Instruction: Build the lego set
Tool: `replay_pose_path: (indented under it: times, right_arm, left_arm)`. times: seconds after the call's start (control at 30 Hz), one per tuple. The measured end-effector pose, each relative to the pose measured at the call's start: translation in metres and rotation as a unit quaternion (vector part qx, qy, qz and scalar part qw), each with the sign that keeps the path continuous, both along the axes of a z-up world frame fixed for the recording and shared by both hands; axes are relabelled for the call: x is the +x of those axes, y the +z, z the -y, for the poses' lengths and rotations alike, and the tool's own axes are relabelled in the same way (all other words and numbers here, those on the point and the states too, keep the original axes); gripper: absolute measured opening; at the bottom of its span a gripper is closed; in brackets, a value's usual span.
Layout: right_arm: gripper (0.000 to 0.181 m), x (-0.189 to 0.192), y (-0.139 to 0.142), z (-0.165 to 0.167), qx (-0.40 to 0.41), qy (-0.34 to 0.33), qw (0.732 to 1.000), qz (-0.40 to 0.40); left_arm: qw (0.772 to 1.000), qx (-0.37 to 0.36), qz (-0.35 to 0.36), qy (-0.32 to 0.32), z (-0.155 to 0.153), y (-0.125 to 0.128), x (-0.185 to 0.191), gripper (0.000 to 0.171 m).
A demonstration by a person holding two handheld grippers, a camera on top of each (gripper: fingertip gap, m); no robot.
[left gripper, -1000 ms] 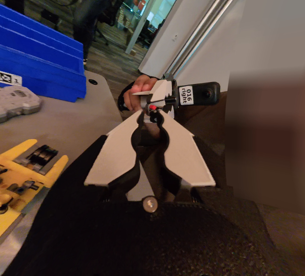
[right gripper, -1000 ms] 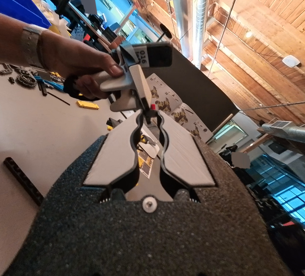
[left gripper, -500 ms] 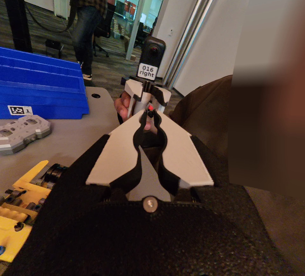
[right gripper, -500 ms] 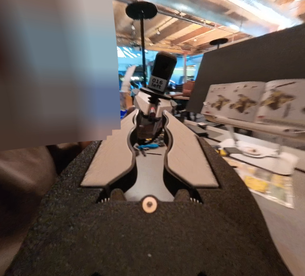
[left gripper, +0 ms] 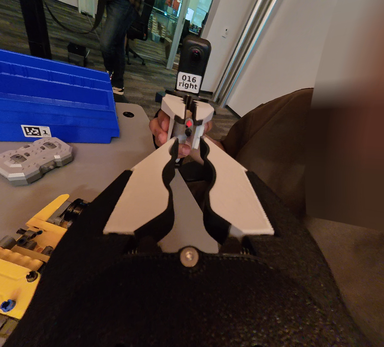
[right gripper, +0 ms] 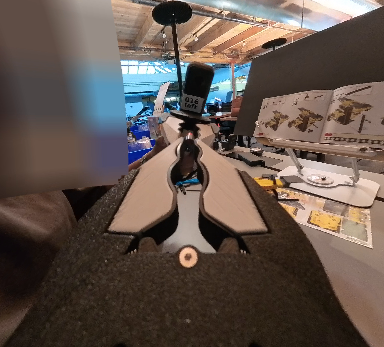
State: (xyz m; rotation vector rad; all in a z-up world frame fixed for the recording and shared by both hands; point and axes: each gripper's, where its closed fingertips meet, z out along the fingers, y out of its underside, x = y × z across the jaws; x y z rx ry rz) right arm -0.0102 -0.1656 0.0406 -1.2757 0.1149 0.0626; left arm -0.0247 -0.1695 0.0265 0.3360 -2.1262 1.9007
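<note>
My two grippers face each other tip to tip above the grey table (left gripper: 93, 170). My right gripper (right gripper: 189, 139) is shut on a small black pin with a red end (right gripper: 189, 135). In the left wrist view the right gripper (left gripper: 188, 127) stands upright in a hand (left gripper: 160, 129), with the red-ended pin (left gripper: 189, 124) between its white fingers. My left gripper (left gripper: 189, 141) has its jaws a little apart and holds nothing; its tips sit just below the pin. The left gripper also shows in the right wrist view (right gripper: 168, 127), partly hidden behind my right fingers.
A blue bin (left gripper: 54, 98), a grey brick-built block (left gripper: 35, 158) and a yellow brick model (left gripper: 25, 254) lie to the left. An open instruction booklet (right gripper: 324, 114) rests on a white stand (right gripper: 342, 189) before a black panel (right gripper: 311, 62). A person (left gripper: 118, 15) stands behind. Only a small space, under 4 cm, lies between the two pairs of fingers.
Both grippers have rolled from tilted to upright and now point straight at each other. My left jaws have spread a little away from the red-ended pin, which stays in my right gripper.
</note>
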Motion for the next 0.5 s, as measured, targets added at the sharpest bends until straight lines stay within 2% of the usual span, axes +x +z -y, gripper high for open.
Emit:
replay_pose_path:
  times: [0.17,0.27,0.33,0.43,0.5]
  right_arm:
    - [0.007,0.0023,-0.0036,0.0010,0.000,0.008,1.000,-0.021]
    - [0.007,0.0016,-0.0039,0.0002,-0.001,0.011,1.000,-0.023]
    - [0.007,0.0005,-0.0047,-0.0011,-0.006,0.015,1.000,-0.023]
    - [0.007,0.0005,-0.0059,-0.0023,-0.012,0.012,1.000,-0.021]
    - [0.007,0.0000,-0.0061,-0.0024,-0.012,0.013,1.000,-0.021]
  left_arm:
    - [0.999,0.000,0.031,0.021,-0.0007,0.0022,0.0032,0.000]
    - [0.999,0.004,0.033,0.022,-0.0015,0.0018,0.0034,0.000]
    - [0.999,-0.002,0.031,0.024,-0.0017,0.0032,0.0045,0.010]
    - [0.999,-0.002,0.035,0.026,-0.0026,0.0031,0.0049,0.000]
    - [0.999,0.005,0.039,0.027,-0.0024,0.0022,0.0044,0.000]
